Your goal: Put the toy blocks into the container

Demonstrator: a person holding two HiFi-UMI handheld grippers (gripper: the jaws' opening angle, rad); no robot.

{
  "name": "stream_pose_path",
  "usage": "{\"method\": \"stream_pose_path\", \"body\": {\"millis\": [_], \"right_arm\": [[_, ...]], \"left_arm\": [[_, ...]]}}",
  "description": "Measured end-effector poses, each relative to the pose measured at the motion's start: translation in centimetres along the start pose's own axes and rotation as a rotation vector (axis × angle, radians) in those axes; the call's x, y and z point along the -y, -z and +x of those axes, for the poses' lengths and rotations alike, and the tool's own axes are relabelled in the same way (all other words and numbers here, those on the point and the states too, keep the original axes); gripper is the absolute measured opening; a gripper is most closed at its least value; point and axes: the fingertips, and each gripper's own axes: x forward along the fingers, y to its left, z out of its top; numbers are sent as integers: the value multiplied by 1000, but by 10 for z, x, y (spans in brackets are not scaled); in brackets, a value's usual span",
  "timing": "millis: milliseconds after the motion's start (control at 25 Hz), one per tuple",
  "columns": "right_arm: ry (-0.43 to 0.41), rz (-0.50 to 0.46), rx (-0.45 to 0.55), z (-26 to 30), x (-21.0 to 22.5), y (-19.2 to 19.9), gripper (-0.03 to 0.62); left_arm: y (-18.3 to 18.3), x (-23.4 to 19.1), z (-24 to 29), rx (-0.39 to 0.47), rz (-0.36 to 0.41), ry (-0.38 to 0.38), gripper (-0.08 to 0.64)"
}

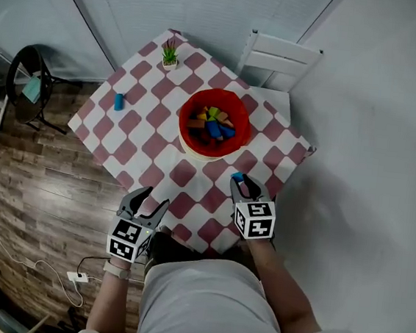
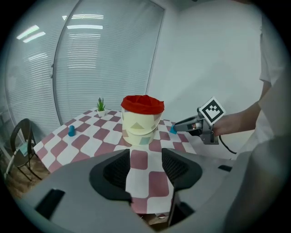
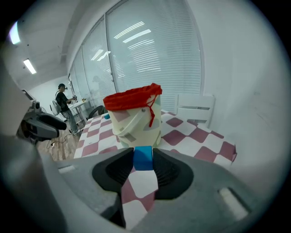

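1. Progress: well advanced, by my judgement. Most of the toy blocks already lie in the container (image 2: 140, 126). One is in hand and one stands loose.
2. Container: a pale bucket with a red liner, upright near the middle of the checked surface (image 1: 134, 128). It holds a heap of coloured blocks (image 1: 214, 123) in red, yellow, green, blue and orange, lying below the rim.
3. Right gripper (image 1: 240, 181): clamped on a blue block (image 3: 143, 158), which sits squarely between the pads. It is held above the near part of the surface, just short of the container.
4. Left gripper (image 1: 154, 197): jaws apart with nothing between them. It is at the near edge of the surface, well apart from the container.
5. Outstanding: the held blue block has yet to go in. A small blue piece (image 1: 118, 101) stands alone toward the far left of the surface, well apart from the container and not yet collected.
6. Not for collection: a small potted plant (image 1: 169, 53) stands at the far corner. No other container is present.
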Motion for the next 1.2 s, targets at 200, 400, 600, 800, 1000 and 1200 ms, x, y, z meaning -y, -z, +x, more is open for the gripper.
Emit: {"method": "stream_pose_path", "body": {"millis": [200, 400, 600, 800, 1000, 1200], "right_arm": [[27, 1, 70, -19, -4, -28, 137], [48, -14, 124, -35, -12, -54, 137], [55, -13, 168, -47, -23, -79, 137], [77, -20, 212, -55, -28, -106, 137], [98, -25, 239, -50, -29, -128, 137], [110, -43, 253, -36, -27, -152, 137]], "left_arm": [[-15, 1, 12, 10, 52, 62, 216], [-31, -1, 18, 32, 95, 108, 216], [-51, -4, 19, 76, 120, 150, 216], [-65, -3, 19, 110, 147, 196, 216], [-68, -10, 21, 123, 157, 228, 216], [-71, -21, 25, 133, 155, 240, 216]]}}
